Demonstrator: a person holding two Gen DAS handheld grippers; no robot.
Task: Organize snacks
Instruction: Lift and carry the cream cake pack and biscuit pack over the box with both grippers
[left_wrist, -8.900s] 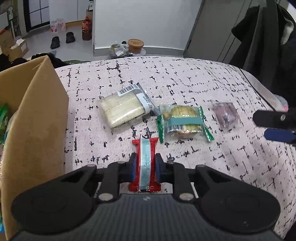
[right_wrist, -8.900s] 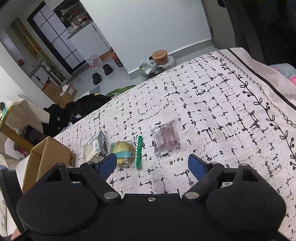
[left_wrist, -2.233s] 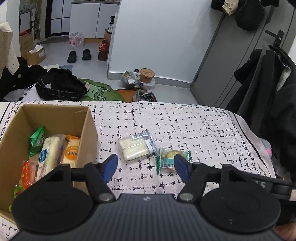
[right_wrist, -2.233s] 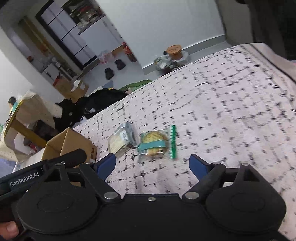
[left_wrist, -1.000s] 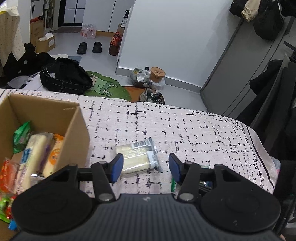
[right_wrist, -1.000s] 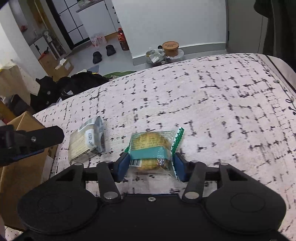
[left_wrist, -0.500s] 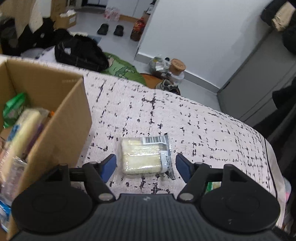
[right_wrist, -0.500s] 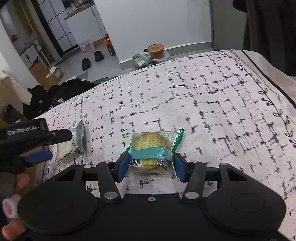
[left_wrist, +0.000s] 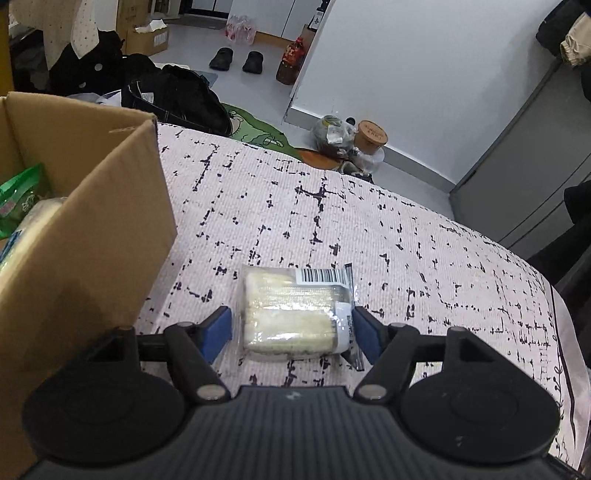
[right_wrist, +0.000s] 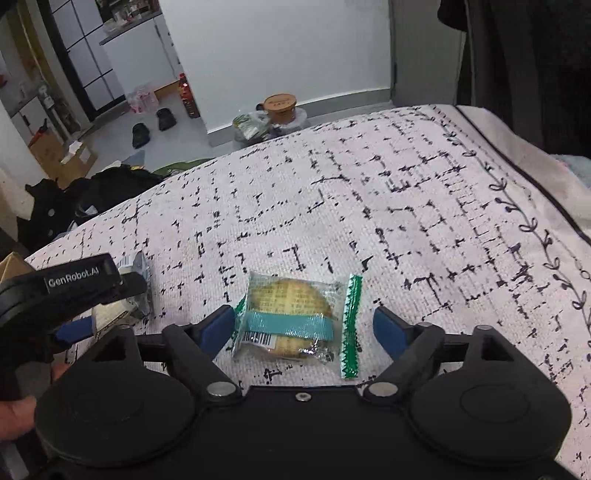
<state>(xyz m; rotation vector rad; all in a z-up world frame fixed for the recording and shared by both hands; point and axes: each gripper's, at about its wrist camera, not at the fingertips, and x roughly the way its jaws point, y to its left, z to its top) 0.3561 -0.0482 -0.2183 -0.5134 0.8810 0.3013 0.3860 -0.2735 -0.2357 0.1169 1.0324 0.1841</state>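
Left hand-held gripper (left_wrist: 291, 328) released, straddling pale wafer pack (left_wrist: 295, 306) on bed (left_wrist: 424, 240) right of cardboard box (left_wrist: 110, 206); right hand-held gripper (right_wrist: 304, 328) released around green-banded cookie pack (right_wrist: 291, 317). Risk: slippery film escaping the closing pads.

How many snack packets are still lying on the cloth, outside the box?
2: a pale cake packet between the left gripper fingers, and a round biscuit packet between the right gripper fingers. Others may lie out of view.

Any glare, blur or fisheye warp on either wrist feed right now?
Left wrist view: sharp; small highlights on the clear cake wrapper, barcode readable; the wall edges bow. Right wrist view: sharp too; slight sheen on the cookie packet; the bedspread border curves.
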